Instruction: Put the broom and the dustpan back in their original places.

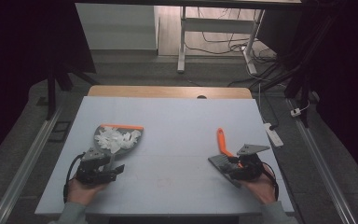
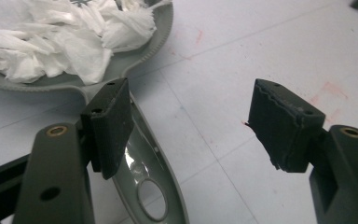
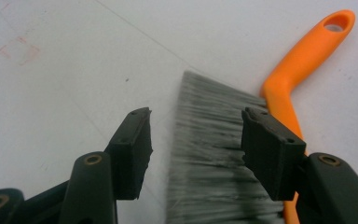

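A grey dustpan (image 1: 117, 140) with an orange lip lies at the left of the white board, heaped with white paper scraps (image 1: 114, 138). My left gripper (image 1: 112, 168) sits just behind its handle. In the left gripper view the jaws of that gripper (image 2: 191, 126) stand wide open, the pan's handle (image 2: 151, 186) runs under the left jaw, and the scraps (image 2: 60, 37) lie ahead. A brush with an orange handle (image 1: 221, 140) lies at the right. My right gripper (image 1: 233, 168) is open over its grey bristles (image 3: 209, 154), with the handle (image 3: 303, 56) beyond the right jaw of the gripper (image 3: 193, 149).
The white board (image 1: 168, 121) covers a wooden table whose far edge (image 1: 168, 91) shows behind it. Faint red marks (image 2: 326, 91) stain the board. A white desk frame (image 1: 182, 42) and cables stand on the floor beyond. A power strip (image 1: 273, 133) lies off the board's right edge.
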Demonstrator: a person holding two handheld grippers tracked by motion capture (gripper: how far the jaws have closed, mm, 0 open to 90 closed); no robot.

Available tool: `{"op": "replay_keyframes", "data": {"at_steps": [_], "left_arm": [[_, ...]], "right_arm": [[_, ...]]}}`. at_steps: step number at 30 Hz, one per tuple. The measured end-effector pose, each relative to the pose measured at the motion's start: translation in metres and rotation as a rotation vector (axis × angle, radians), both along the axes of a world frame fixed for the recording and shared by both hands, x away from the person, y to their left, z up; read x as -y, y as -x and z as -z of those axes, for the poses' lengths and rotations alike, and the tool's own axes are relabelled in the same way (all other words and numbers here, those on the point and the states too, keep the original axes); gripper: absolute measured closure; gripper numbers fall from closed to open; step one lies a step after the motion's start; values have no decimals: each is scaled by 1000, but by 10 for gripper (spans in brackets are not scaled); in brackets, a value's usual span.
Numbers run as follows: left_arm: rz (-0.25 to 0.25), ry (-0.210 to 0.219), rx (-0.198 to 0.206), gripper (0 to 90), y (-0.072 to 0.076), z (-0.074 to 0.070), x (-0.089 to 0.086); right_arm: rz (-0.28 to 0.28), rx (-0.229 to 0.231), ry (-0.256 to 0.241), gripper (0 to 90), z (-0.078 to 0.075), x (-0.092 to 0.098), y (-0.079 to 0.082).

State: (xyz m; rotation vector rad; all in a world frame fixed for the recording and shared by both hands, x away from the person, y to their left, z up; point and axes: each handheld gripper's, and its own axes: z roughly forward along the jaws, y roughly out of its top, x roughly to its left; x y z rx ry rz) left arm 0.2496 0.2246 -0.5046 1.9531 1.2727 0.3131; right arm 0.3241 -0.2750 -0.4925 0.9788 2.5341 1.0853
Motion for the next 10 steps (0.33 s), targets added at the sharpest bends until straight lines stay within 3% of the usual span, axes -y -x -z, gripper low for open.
{"op": "replay_keyframes", "data": {"at_steps": [10], "left_arm": [[39, 2, 0, 315, 0, 2, -1]], "right_arm": [[-6, 13, -12, 433, 1, 5, 7]]}}
